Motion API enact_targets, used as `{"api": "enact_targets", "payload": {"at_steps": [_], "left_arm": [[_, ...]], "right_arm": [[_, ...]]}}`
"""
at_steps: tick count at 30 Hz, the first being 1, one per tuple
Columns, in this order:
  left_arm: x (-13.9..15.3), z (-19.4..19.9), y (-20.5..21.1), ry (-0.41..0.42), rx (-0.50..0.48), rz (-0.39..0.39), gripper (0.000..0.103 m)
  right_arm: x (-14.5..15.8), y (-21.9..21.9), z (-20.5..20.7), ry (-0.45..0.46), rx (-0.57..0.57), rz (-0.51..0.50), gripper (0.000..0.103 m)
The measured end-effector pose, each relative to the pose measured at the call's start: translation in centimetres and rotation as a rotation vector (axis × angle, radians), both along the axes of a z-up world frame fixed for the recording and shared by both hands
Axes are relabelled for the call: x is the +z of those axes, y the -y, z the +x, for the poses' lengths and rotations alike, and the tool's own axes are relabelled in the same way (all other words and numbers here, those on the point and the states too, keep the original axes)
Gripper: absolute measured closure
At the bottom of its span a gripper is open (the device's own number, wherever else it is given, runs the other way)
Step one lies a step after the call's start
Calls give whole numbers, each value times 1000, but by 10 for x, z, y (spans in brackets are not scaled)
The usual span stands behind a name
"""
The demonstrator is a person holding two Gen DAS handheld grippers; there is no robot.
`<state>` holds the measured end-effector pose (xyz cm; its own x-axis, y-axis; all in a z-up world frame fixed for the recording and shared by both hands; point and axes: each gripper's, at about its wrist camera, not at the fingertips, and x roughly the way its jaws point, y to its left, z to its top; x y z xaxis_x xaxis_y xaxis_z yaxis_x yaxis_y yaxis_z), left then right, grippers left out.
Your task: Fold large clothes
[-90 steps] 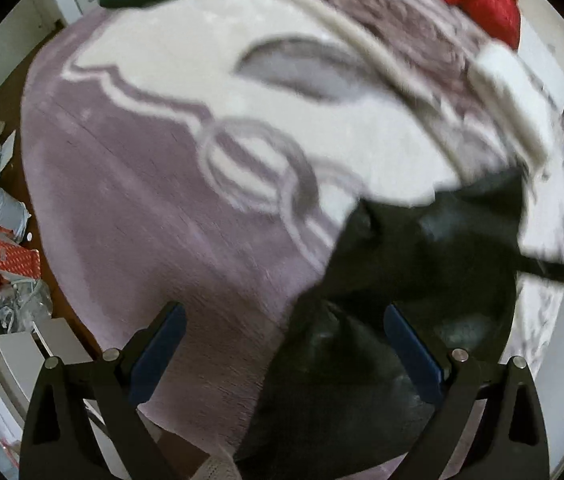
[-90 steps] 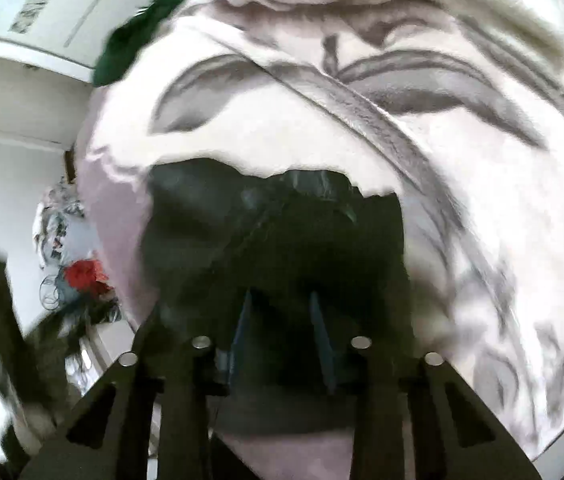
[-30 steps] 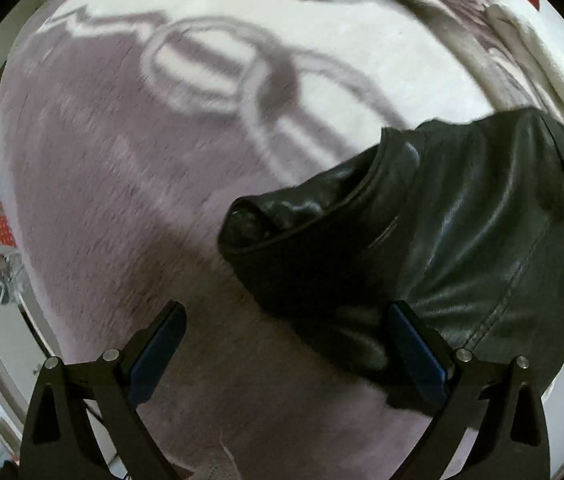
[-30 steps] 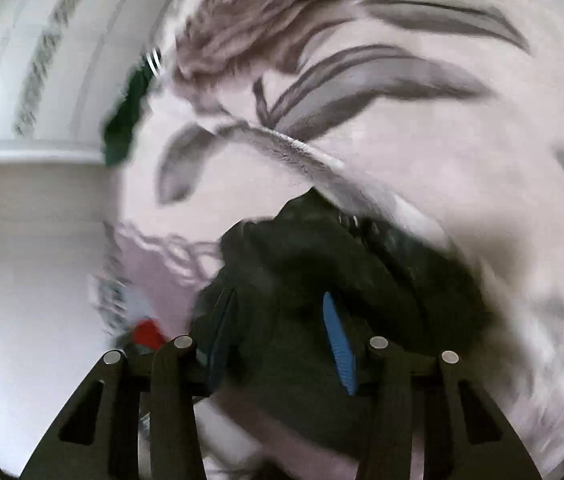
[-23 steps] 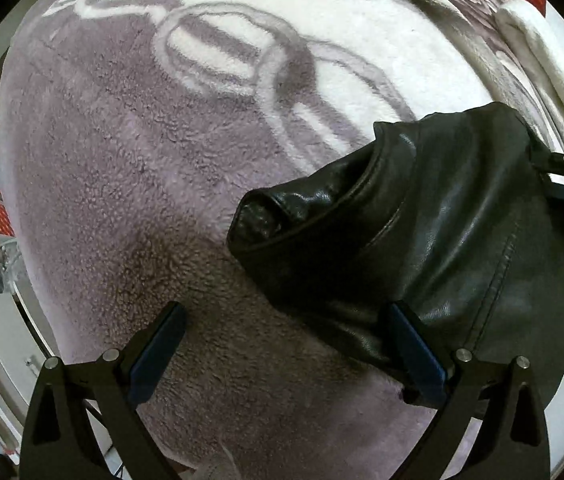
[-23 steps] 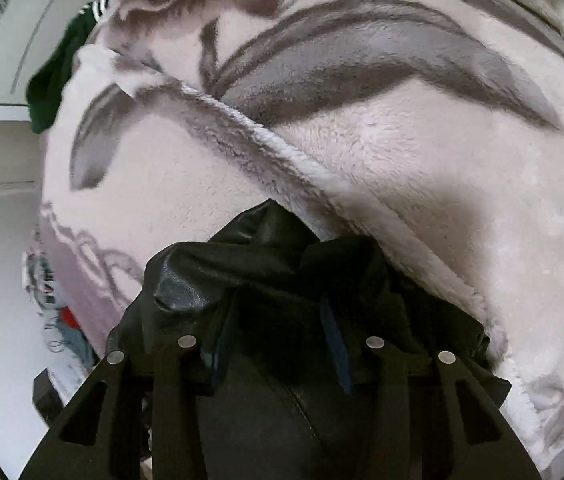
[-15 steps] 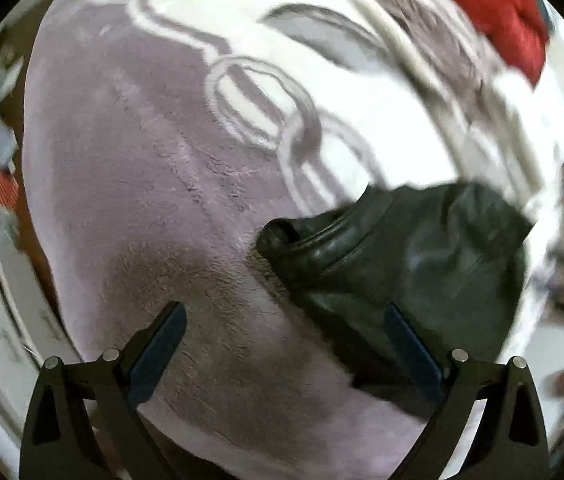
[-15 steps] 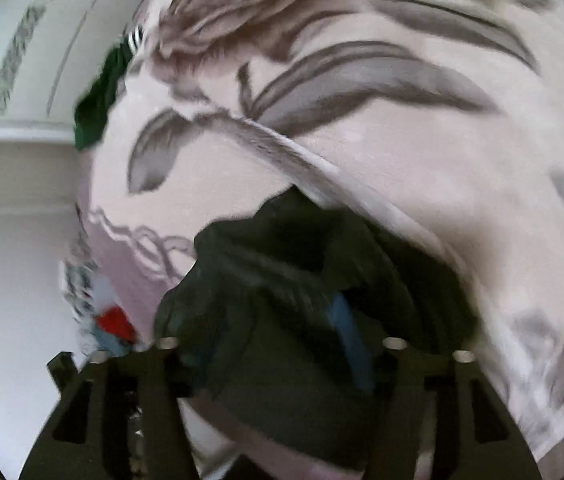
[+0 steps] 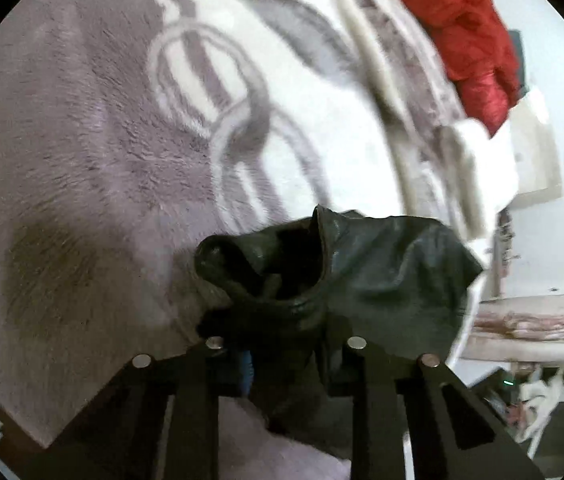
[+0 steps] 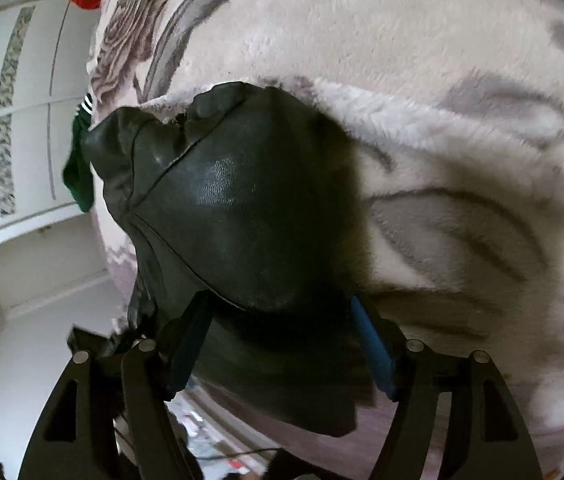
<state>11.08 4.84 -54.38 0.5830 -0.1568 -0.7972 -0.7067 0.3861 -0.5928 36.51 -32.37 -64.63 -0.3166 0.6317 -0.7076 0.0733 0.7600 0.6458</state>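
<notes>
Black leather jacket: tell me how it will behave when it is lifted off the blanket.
The black leather jacket will probably drape but hold some shape: its collar stands up in thick rolls rather than lying flat. Its glossy surface suggests it may slide on the fluffy blanket. The left gripper looks closed on bunched leather, so it likely grips well; the right gripper is open.

A bed carries everything, covered by a fluffy blanket (image 9: 82, 128) in mauve and cream with ring and leaf patterns. A black leather jacket (image 10: 242, 208) lies bunched on it. A red garment (image 9: 474, 40) sits farther off, and a green garment (image 10: 78, 176) at the edge.
</notes>
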Motion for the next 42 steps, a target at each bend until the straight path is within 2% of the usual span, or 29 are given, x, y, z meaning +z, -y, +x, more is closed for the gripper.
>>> {"api": "enact_targets", "payload": {"at_steps": [2,4,7,10,15,17,18,19,21,23,24,26,27,28,31,32,34,35,37,38,39,40,42], "left_arm": [[9,-11,6,6,-20,6,83],[1,-19,10,-23,-33,1,83],[-37,-31,0,-49,8,-87,79],[-52,-37,-12,-20,31,-166,71],[-54,-36,-17,38,15,-226,54],[-55,-38,-18,51,13,-249,49],[-54,-37,-17,55,12,-248,49],[-54,-38,-16,58,10,-245,49],[-53,-36,-16,74,15,-246,46],[-56,-34,-16,77,26,-247,44],[-58,-32,-16,73,27,-251,44],[-59,-26,-15,60,22,-244,44],[-58,-22,-14,54,14,-236,44],[-56,-19,-13,45,2,-228,44],[-41,-12,-8,12,-46,-164,44],[-37,-10,-8,-11,-57,-138,44],[-16,-9,-3,-102,-82,-26,44],[-7,-6,0,-122,-89,20,44],[11,1,5,-197,-109,136,44],[14,6,7,-220,-123,163,44],[15,12,8,-241,-137,187,44],[13,20,10,-280,-152,216,44],[5,31,11,-333,-183,245,44]], "right_arm": [[-2,0,0,-2,1,7,29],[-6,-7,0,1,25,-1,27],[-16,-16,-3,-22,62,9,18],[-28,-21,-4,-44,77,38,11],[-69,-43,-6,-153,107,220,11],[-75,-56,-4,-141,90,258,14],[-72,-61,-3,-117,70,253,20],[-65,-65,-3,-85,33,242,31],[-48,-65,-5,-85,-57,289,42],[-41,-66,-7,-111,-76,307,43],[-43,-67,-7,-114,-51,303,42],[-58,-64,-6,-136,-35,255,31],[-67,-63,-6,-166,-23,234,26],[-70,-61,-5,-175,-14,229,26],[-49,-56,-1,-132,40,150,24],[-32,-53,0,-74,68,90,24],[2,-48,2,55,100,-31,24],[23,-47,4,139,111,-88,24],[60,-52,12,278,118,-114,24],[70,-55,21,316,119,-105,25],[80,-69,27,347,124,-78,46],[83,-88,34,355,152,-58,71],[79,-123,45,362,202,-67,73]]}}
